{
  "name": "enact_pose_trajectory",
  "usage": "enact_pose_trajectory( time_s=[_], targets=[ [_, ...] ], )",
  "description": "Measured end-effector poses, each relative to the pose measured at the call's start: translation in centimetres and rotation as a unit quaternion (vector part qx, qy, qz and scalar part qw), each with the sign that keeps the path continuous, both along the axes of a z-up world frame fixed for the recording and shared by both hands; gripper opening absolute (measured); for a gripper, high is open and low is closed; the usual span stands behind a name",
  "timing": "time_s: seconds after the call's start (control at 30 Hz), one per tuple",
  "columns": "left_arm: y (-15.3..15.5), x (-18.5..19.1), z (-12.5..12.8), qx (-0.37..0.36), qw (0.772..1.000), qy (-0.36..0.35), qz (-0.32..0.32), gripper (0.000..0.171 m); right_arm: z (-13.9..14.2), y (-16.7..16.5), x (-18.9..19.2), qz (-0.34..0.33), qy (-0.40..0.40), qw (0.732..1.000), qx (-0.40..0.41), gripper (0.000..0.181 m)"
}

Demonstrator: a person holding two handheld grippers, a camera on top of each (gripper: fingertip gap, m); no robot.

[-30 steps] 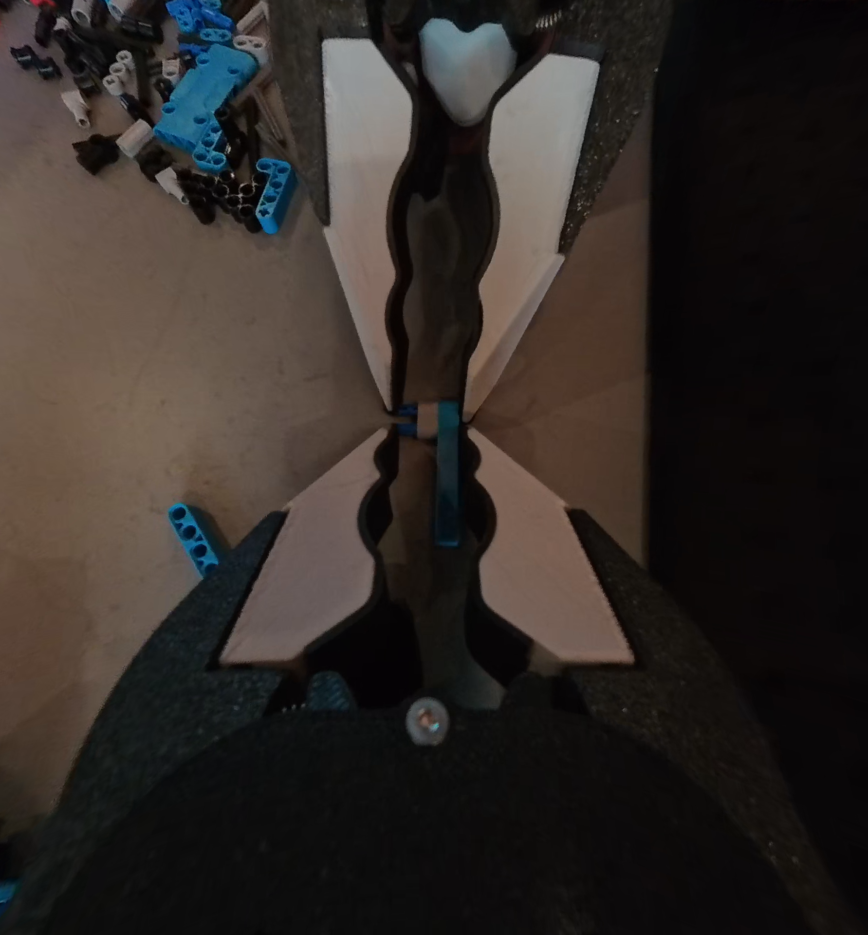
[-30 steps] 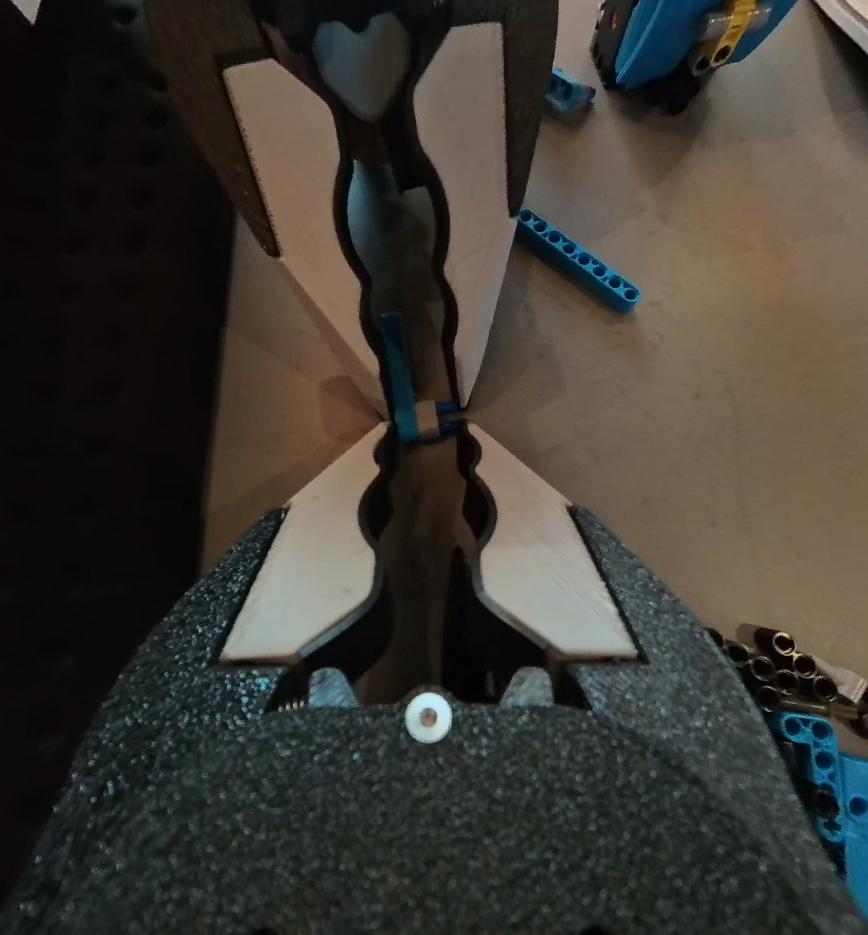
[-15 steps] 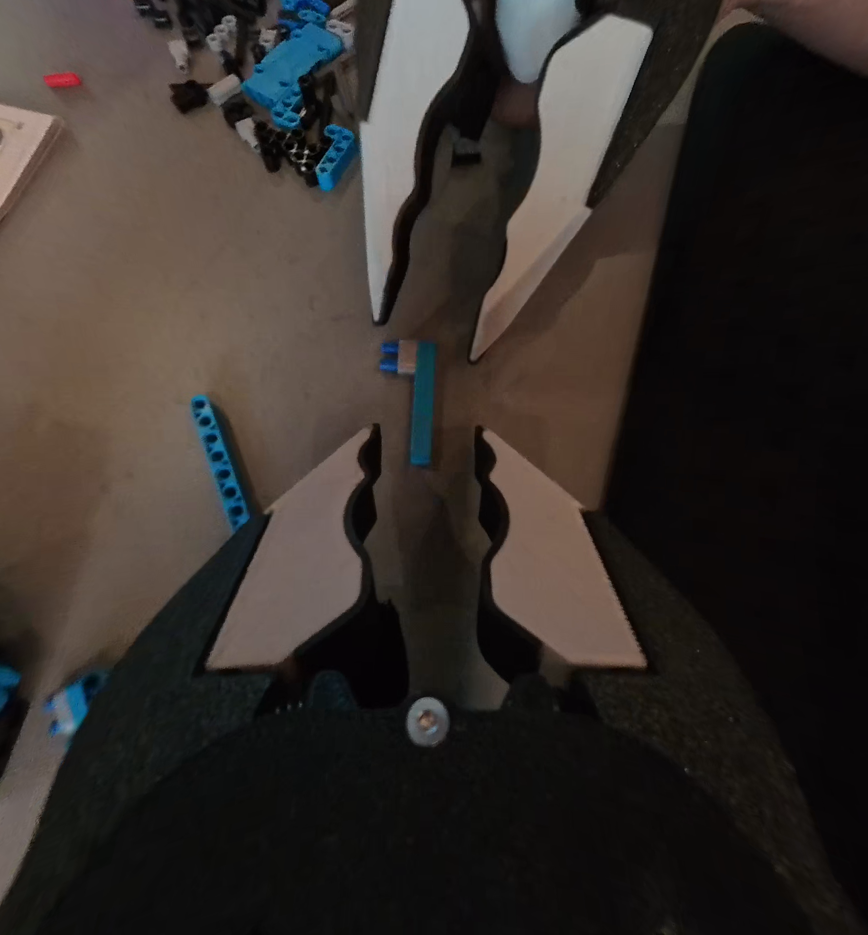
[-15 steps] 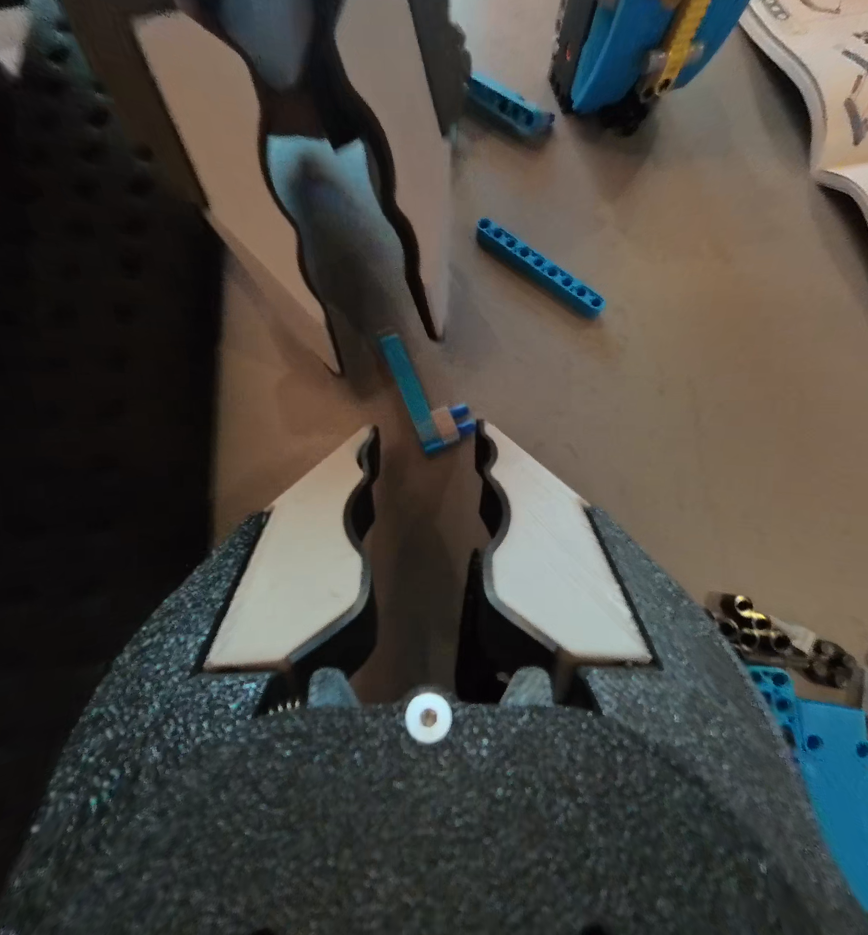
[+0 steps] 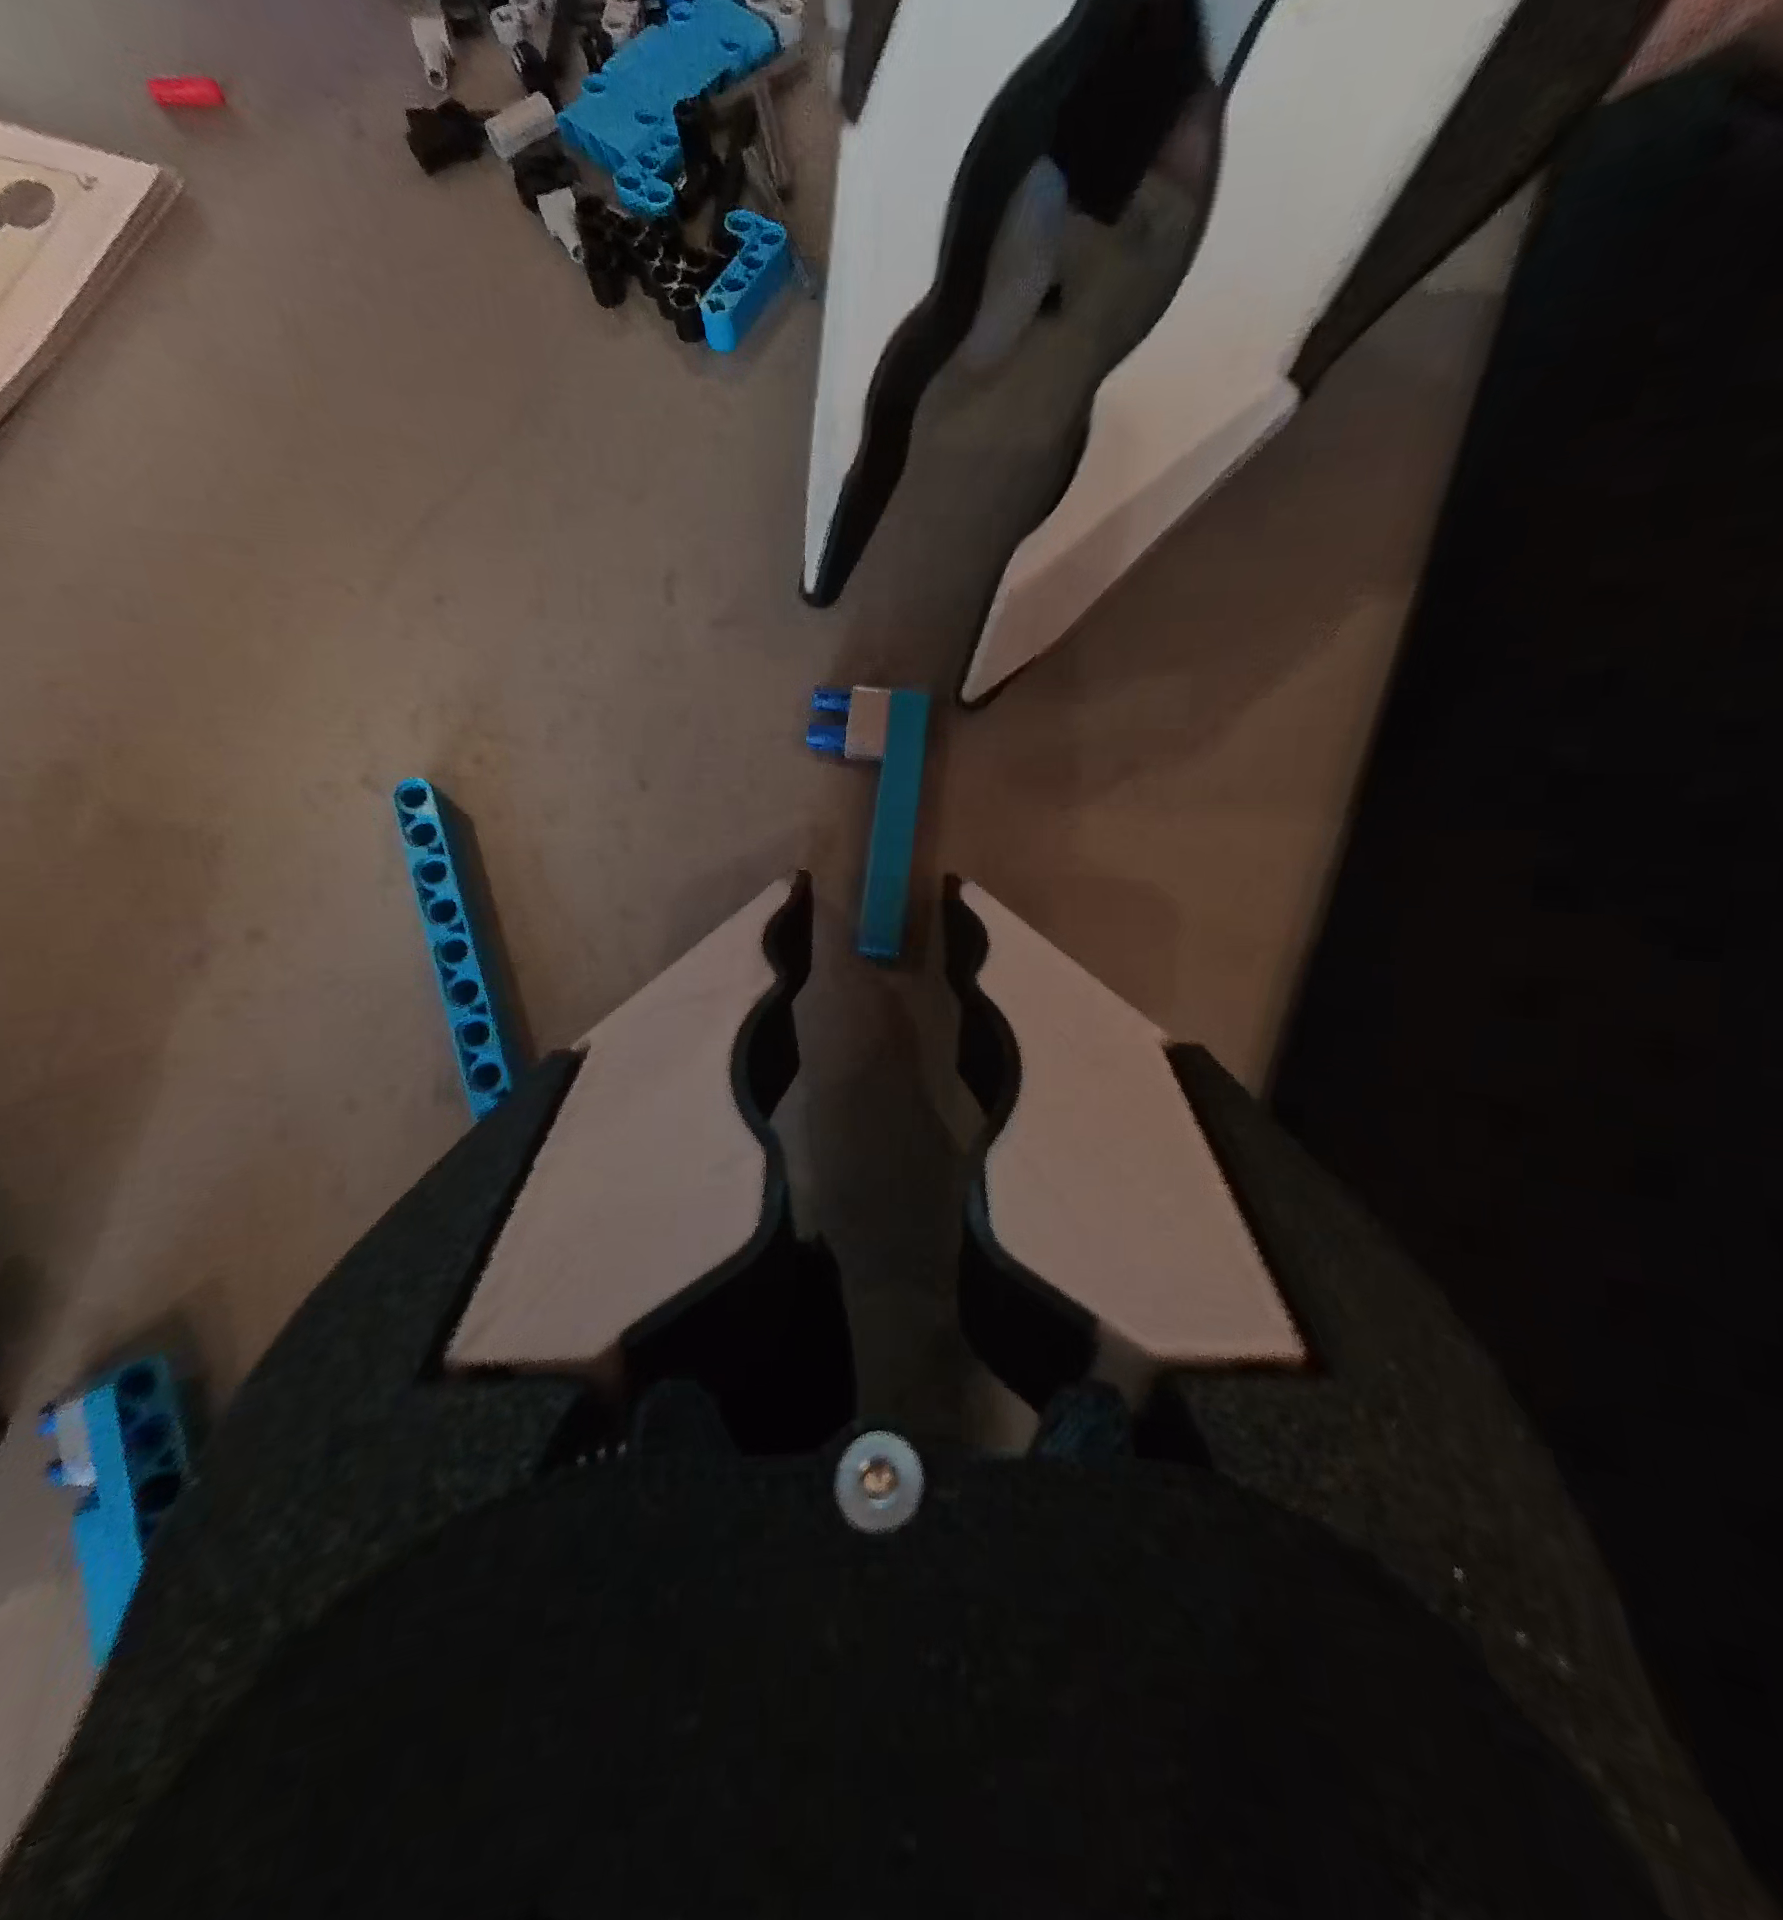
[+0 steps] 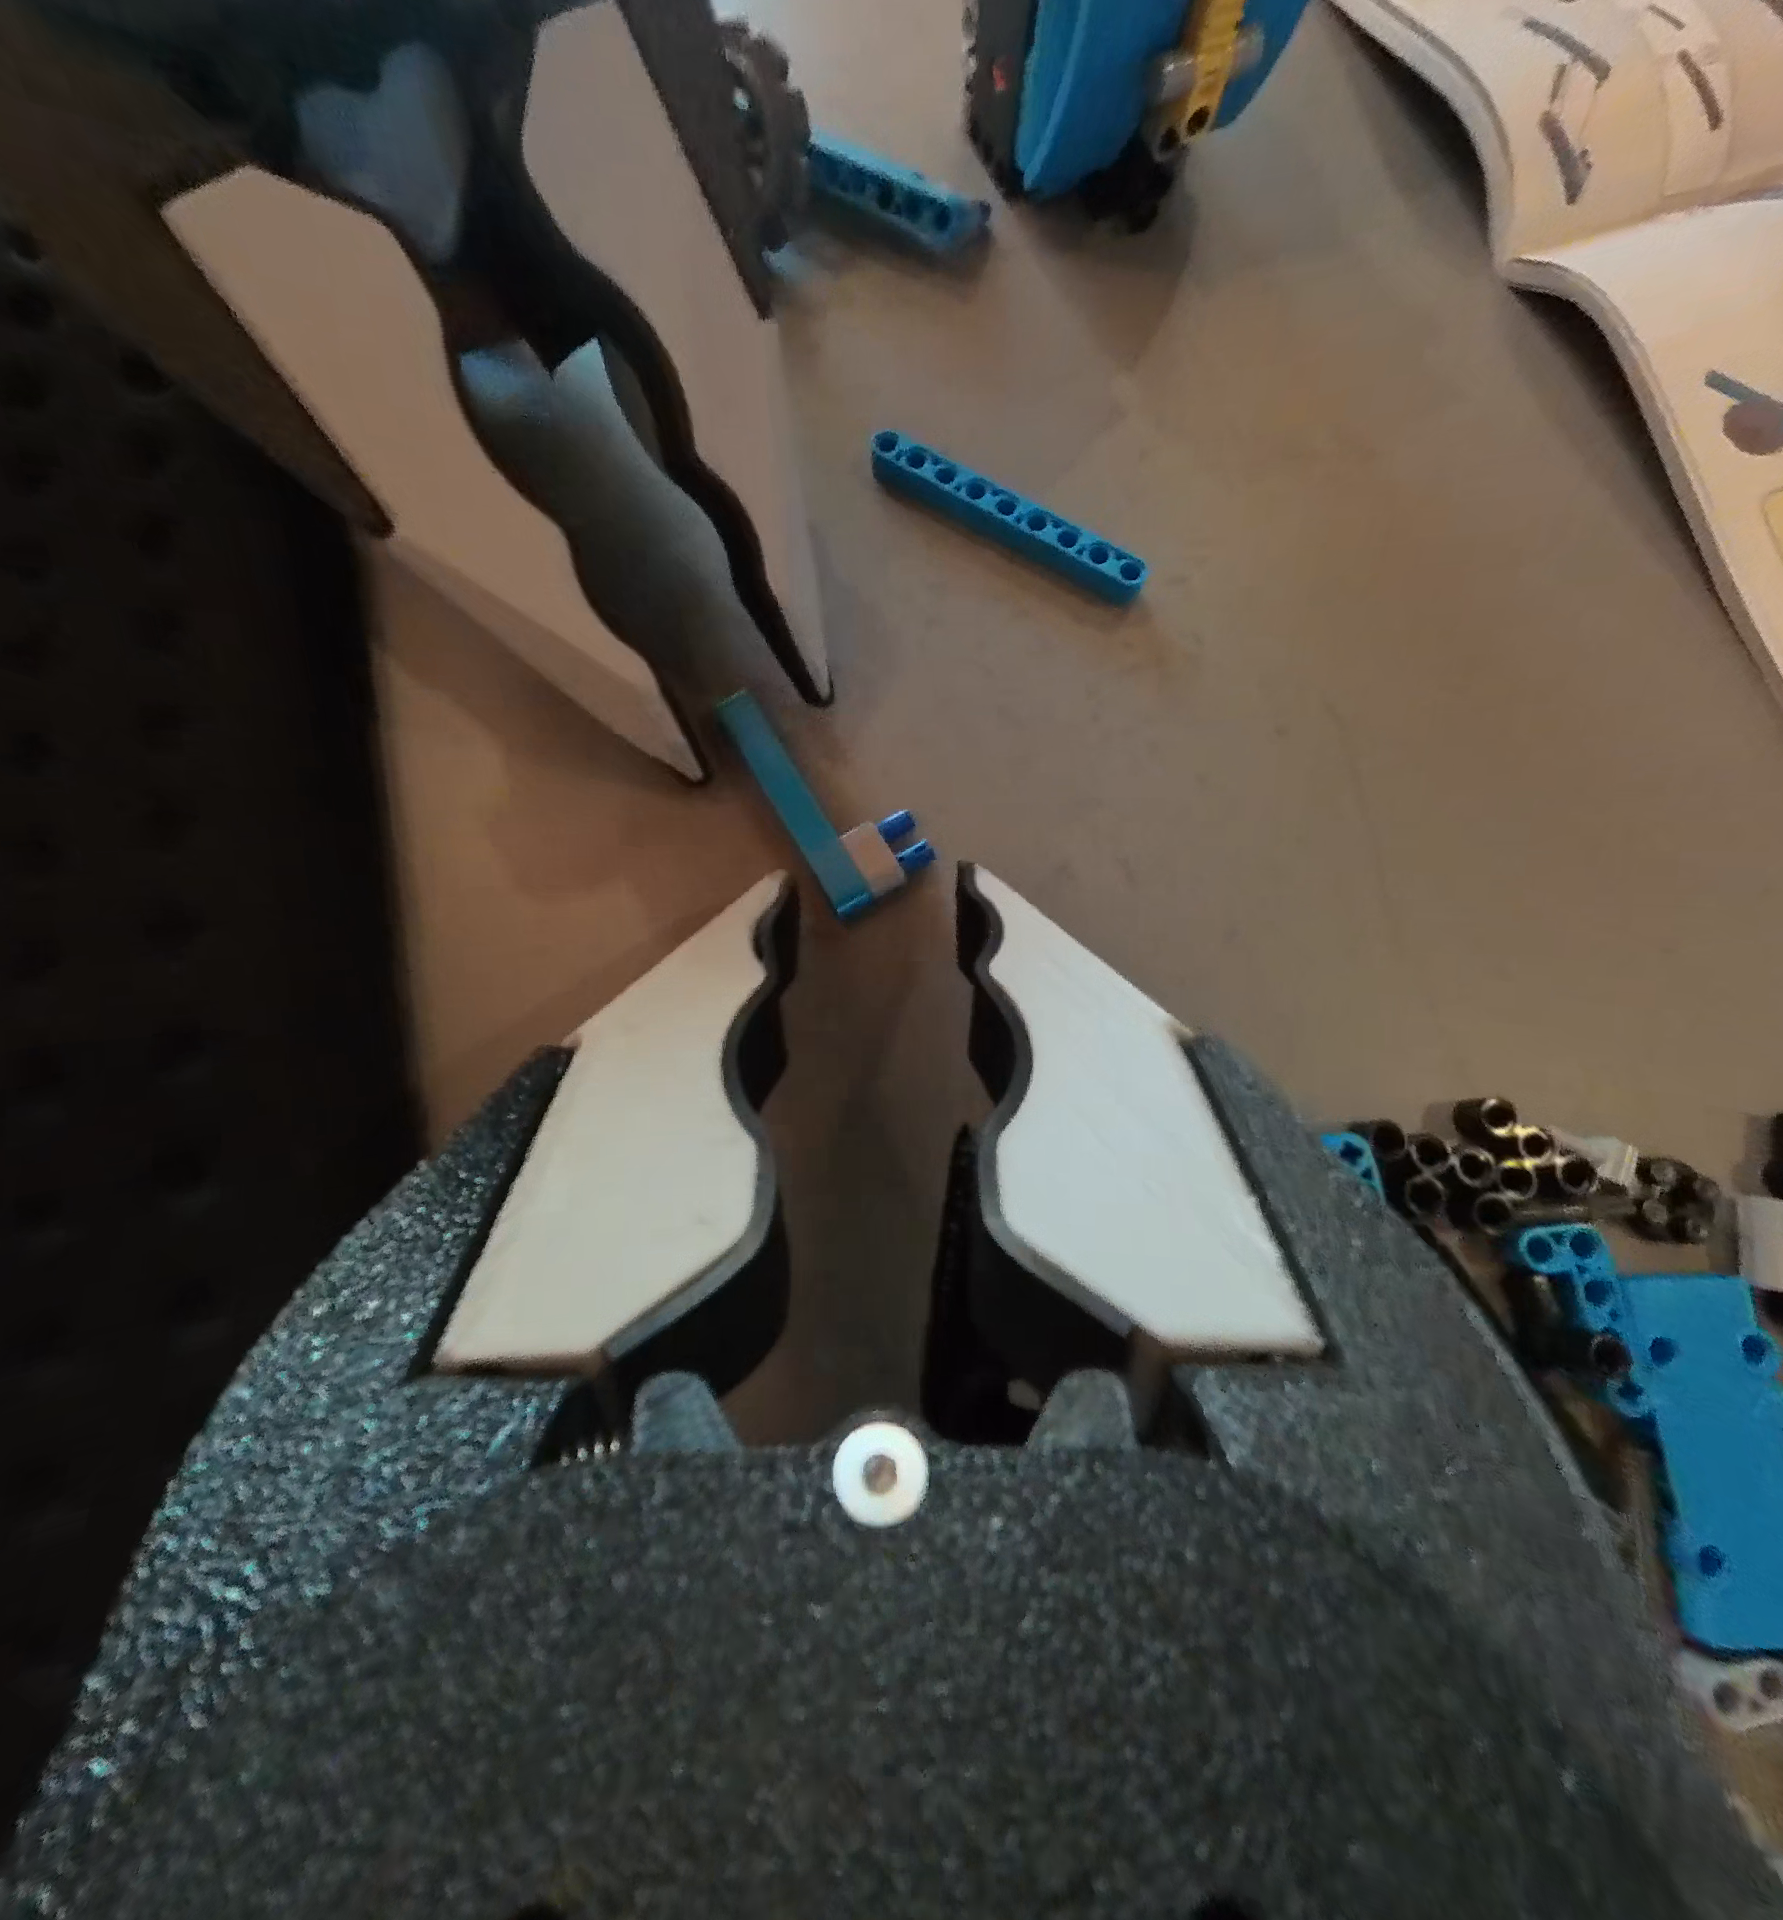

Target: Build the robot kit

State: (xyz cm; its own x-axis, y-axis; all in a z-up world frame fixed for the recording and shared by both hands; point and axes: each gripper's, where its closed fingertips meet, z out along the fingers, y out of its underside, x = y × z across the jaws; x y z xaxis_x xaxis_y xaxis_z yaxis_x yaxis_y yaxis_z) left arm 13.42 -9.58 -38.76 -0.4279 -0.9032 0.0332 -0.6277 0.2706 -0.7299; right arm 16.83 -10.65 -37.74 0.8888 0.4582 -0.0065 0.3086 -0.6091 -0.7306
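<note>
Both the left gripper (image 5: 876, 883) and right gripper (image 6: 871, 888) are standing wide, empty, flanking the blue beam assembly (image 5: 887, 821) lying near the worktop's (image 5: 243, 582) dark edge.

left wrist view: we look from behind the left gripper (image 5: 874, 883), forward and down along its fingers onto the tan table (image 5: 243, 623); close range, housing fills the lower frame.
right wrist view: same mount on the right gripper (image 6: 874, 883), forward and down, equally close.
facing: we see the two cameras point at each other; each view shows the other gripper's fingers entering from the top.
shared area: both views cover the small blue beam assembly (image 5: 892, 821) (image 6: 799, 810) lying between the tips, the long blue holed beam (image 5: 451, 945) (image 6: 1006, 516), and the loose parts pile (image 5: 648, 177) (image 6: 1552, 1174).
edges: we see a dark surface (image 5: 1645, 935) right in the left view, left (image 6: 87, 831) in the right view.
</note>
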Motion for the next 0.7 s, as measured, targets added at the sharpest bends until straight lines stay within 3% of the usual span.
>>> enact_pose_trajectory(
  time_s=[0.27,0.7],
  targets=[
    [-0.3,0.0,-0.2,0.009,1.0,0.001,-0.006,0.018,3.2,1.1,0.3,-0.078,0.071,0.988,0.11,0.028],
    [-0.2,0.1,-0.3,-0.005,1.0,0.003,-0.004,0.013,3.6,1.2,2.7,-0.126,0.114,0.979,0.116,0.022]
  ],
)
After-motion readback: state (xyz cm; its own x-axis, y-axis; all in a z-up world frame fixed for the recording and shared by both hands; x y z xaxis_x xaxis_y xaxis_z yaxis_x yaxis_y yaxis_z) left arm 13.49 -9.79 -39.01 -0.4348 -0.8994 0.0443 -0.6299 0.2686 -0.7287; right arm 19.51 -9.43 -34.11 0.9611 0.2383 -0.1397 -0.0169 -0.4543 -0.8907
